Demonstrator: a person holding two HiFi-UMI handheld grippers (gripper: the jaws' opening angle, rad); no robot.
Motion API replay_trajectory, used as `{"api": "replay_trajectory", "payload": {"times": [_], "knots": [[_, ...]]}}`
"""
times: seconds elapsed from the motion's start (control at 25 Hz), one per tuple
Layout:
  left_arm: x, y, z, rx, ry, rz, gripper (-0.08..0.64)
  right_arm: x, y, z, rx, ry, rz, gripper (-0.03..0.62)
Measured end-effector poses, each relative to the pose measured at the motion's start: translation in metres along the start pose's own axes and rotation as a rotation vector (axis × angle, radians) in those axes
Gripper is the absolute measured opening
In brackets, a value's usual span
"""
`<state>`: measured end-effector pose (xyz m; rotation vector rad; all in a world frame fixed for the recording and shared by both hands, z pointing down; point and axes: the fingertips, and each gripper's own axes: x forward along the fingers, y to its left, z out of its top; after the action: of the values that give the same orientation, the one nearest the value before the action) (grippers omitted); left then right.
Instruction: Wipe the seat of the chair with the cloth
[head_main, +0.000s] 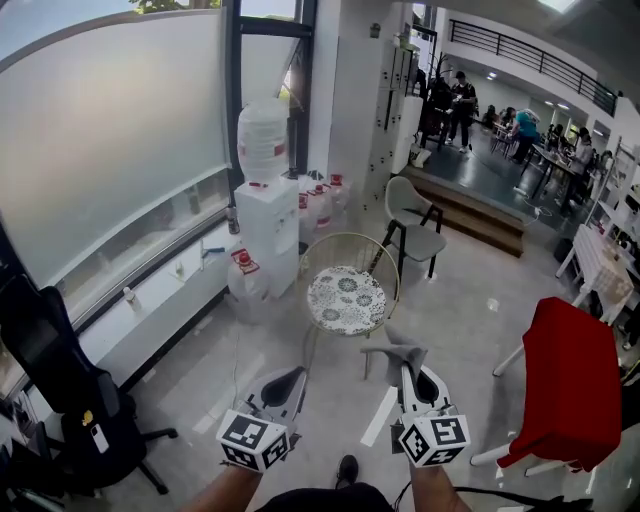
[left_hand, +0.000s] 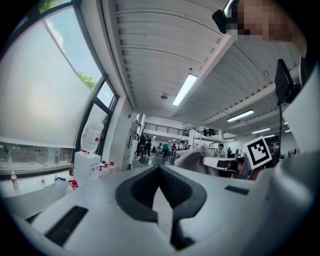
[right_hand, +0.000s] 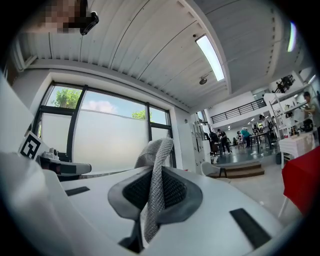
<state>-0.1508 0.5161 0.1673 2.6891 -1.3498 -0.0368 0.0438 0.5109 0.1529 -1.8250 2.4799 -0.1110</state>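
The chair stands straight ahead on the floor, a gold wire frame with a round, white patterned seat (head_main: 346, 299). My right gripper (head_main: 406, 366) is held just short of it, shut on a grey knitted cloth (head_main: 394, 351) that pokes out past the fingertips. In the right gripper view the cloth (right_hand: 156, 175) stands pinched upright in my right gripper (right_hand: 154, 186). Lower left of the seat, my left gripper (head_main: 292, 381) is shut with nothing in it. The left gripper view shows its own tips (left_hand: 159, 169) meeting, and the cloth (left_hand: 196, 161) off to the right.
A water dispenser (head_main: 268, 190) with spare bottles (head_main: 318, 203) stands behind the chair by the window. A grey chair (head_main: 416, 214) is farther back, a red-covered chair (head_main: 570, 385) at the right, a black office chair (head_main: 55, 395) at the left. People sit far back.
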Motion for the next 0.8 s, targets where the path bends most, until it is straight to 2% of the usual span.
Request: {"api": "replay_trajectory", "payload": {"times": [0.2,0.8], "knots": [[0.042,0.007,0.006,-0.006,-0.01,0.01,0.005,0.029,-0.036,0.005,0.004,-0.006,-0.002,0.026],[0.157,0.013,-0.003,0.002,0.045,0.077,0.005,0.093,-0.134,-0.001,0.044,0.017,0.032,0.026]]}}
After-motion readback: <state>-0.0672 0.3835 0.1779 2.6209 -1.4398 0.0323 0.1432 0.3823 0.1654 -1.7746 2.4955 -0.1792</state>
